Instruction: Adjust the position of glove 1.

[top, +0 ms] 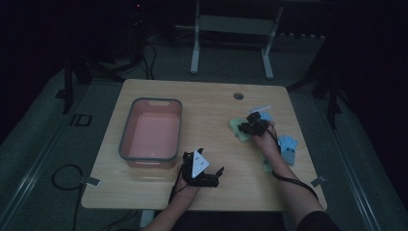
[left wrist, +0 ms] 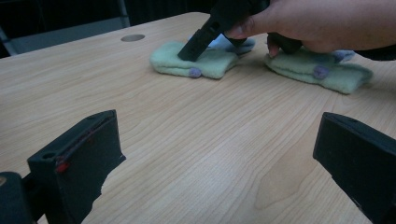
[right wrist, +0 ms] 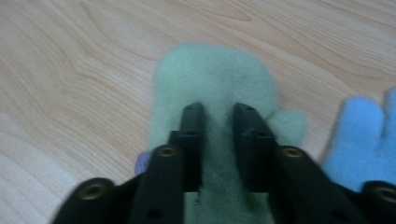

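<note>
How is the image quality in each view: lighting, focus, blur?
High view: dim and underexposed, surroundings nearly black, table readable. Left gripper view: evenly lit, wood grain sharp, near jaws slightly soft. Right gripper view: bright but blurred, green mitten and blue glove fuzzy-edged.

My right gripper (top: 251, 126) sits on the mitten (right wrist: 215, 88), jaws either side of a fold of it. From that mitten: a second mitten (left wrist: 322, 70) lies nearer me, a glove (top: 288, 147) to its right by the table (top: 207, 96) edge, the tub (top: 150, 132) well to its left, my left gripper (top: 204, 173) left and nearer me, on bare table
</note>
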`<move>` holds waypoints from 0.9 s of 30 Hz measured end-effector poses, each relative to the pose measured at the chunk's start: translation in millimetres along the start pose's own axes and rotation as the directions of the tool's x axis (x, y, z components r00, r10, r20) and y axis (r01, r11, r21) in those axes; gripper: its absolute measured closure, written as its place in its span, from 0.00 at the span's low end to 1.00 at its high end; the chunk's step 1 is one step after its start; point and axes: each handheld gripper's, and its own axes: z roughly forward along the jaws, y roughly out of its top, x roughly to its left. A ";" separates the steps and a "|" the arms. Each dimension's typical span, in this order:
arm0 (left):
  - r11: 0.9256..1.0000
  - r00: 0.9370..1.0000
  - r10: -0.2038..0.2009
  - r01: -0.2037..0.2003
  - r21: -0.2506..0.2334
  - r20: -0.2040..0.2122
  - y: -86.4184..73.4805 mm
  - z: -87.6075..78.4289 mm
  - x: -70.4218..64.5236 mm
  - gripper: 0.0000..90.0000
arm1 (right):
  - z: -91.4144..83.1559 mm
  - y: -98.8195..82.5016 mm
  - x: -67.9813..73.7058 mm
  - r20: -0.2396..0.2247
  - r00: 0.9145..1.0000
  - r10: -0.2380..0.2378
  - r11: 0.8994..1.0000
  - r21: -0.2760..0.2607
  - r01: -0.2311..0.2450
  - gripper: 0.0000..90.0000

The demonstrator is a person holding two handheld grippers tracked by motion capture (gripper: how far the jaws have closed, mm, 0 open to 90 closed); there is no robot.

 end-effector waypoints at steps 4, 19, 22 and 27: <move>1.000 1.000 0.000 0.000 0.000 0.000 0.0 0.0 0.0 0.01 | 1.1 2.0 3.7 0.028 1.000 -0.009 1.000 0.008 0.009 0.89; 1.000 1.000 0.005 -0.005 0.004 -0.008 0.1 0.0 -0.2 0.01 | -37.3 9.3 28.0 0.079 0.996 0.046 0.998 -0.043 -0.043 0.95; 1.000 1.000 0.005 -0.005 0.002 -0.011 0.0 -0.3 -0.5 0.01 | -56.7 11.1 39.4 0.081 0.994 0.067 0.996 -0.059 -0.063 0.95; 1.000 1.000 -0.003 0.003 0.003 -0.015 -0.1 -0.4 0.4 0.01 | -84.7 5.7 61.2 0.089 0.991 0.098 0.992 -0.087 -0.091 0.95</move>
